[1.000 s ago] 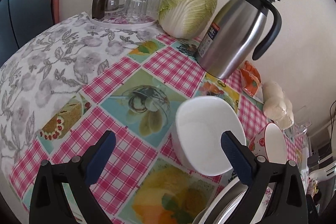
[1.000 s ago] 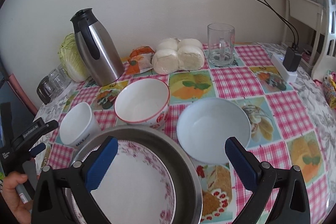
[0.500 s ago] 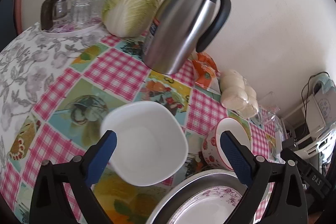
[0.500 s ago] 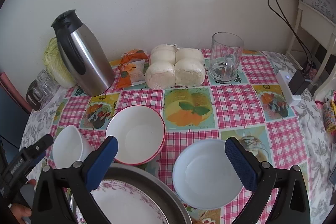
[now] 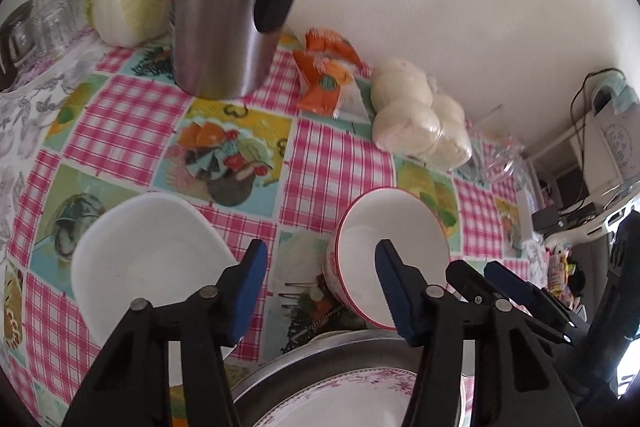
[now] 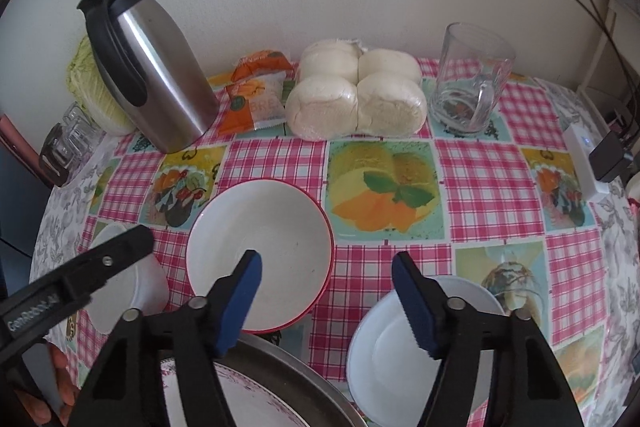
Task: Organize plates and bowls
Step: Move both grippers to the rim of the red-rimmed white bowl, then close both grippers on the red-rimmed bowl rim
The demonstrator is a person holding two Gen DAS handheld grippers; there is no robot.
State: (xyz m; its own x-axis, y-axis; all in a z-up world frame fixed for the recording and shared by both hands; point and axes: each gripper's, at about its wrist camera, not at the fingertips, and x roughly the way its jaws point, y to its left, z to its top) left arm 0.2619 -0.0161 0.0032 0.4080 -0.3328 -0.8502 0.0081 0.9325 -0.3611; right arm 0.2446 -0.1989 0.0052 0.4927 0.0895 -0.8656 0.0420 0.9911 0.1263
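Bowls upright, mouths up, on the checked cloth (image 6: 276, 155).
Red-rimmed bowl (image 6: 260, 251) sits between the white bowls; both grippers (image 5: 320, 287) (image 6: 326, 291) half-open, jaws just closing, nothing gripped.

Both grippers point steeply down, side by side. The left gripper (image 5: 320, 267) and right gripper (image 6: 326, 279) have just been closing, jaws empty.
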